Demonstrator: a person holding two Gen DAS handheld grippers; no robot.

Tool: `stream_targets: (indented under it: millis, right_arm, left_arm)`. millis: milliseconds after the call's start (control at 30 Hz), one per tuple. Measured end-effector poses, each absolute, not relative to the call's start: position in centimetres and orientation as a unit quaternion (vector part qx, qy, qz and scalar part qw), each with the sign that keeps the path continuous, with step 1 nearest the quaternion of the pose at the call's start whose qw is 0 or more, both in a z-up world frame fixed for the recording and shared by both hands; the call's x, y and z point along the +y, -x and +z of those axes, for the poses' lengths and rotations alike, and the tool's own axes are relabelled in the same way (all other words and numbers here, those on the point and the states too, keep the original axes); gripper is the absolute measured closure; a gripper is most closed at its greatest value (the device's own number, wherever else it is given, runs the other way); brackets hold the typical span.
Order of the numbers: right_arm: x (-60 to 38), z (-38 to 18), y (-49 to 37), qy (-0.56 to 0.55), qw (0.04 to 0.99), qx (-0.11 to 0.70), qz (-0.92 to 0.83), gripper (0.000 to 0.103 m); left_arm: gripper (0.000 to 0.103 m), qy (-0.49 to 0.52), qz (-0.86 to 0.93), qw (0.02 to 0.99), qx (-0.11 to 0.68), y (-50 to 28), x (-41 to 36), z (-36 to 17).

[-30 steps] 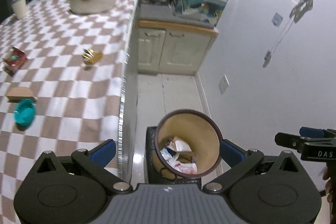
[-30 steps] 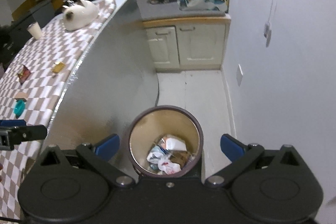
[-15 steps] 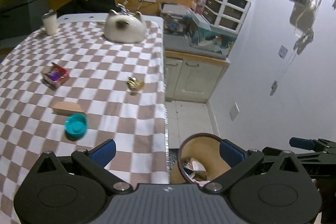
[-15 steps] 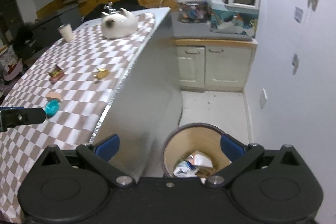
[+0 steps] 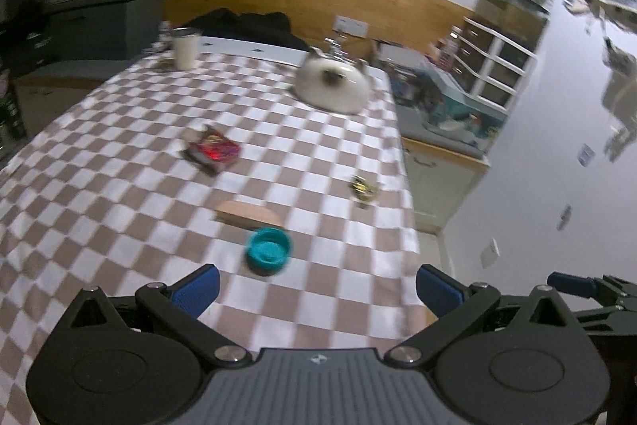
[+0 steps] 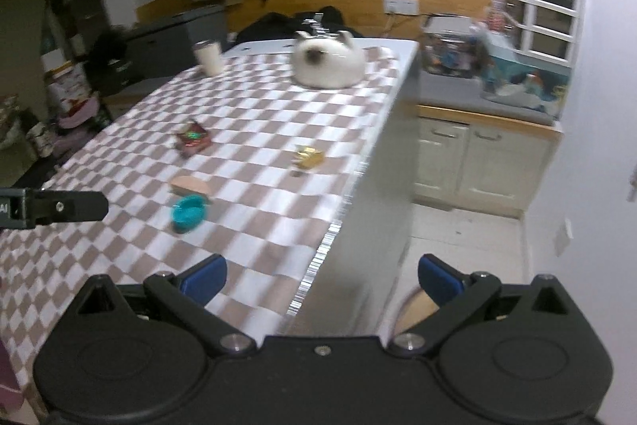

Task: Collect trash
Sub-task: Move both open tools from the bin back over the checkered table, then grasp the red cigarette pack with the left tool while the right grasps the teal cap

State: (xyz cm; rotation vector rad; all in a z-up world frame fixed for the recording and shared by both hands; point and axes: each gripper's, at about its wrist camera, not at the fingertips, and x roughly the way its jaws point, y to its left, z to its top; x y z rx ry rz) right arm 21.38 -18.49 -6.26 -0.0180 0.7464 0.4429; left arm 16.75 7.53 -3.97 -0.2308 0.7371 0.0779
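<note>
On the checked tablecloth [image 5: 119,194] lie a teal cap [image 5: 267,250], a tan flat piece [image 5: 249,214], a red wrapper [image 5: 213,151] and a gold wrapper [image 5: 363,187]. My left gripper [image 5: 316,285] is open and empty above the near table edge, just short of the teal cap. My right gripper [image 6: 321,275] is open and empty over the table's right edge. The same items show in the right wrist view: teal cap [image 6: 187,213], tan piece [image 6: 190,184], red wrapper [image 6: 193,139], gold wrapper [image 6: 307,158]. Only the bin's rim [image 6: 412,301] shows by the right finger.
A white cat-shaped teapot [image 5: 332,88] and a white cup [image 5: 186,47] stand at the table's far end. Cream cabinets [image 6: 477,162] with a cluttered counter stand right of the table. The left gripper's finger [image 6: 59,208] juts in at the left of the right wrist view.
Both grippers have lifted and tilted up from the trash bin on the floor toward the tabletop. The bin has dropped nearly out of view; the table items are closer.
</note>
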Motion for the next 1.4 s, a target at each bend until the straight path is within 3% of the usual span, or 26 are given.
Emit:
stream_targets:
  millis: [600,900,1000,1400]
  right_arm:
    - [-6.2,-9.1,-26.9,0.066,0.882,0.326,0.334,0.0]
    - [-1.0,-12.9,-29.6,0.098,0.848,0.345,0.39,0.001]
    - [-0.3,-13.9,-30.5,0.095,0.84,0.358,0.396,0.009]
    - [0.9,-15.5,-32.7,0.073,0.811,0.383,0.436,0.017]
  left_arm:
    - [0.0,0.145,0.096,0.915,0.364,-19.9,14.7,-6.1]
    - [0.0,0.119,0.087,0.912,0.383,-27.6,17.8,-8.0]
    - [0.0,0.124,0.085,0.91,0.386,-30.6,18.5,-8.7]
    - [0.0,0.045,-0.007,0.915,0.401,-42.4,21.7,-12.8]
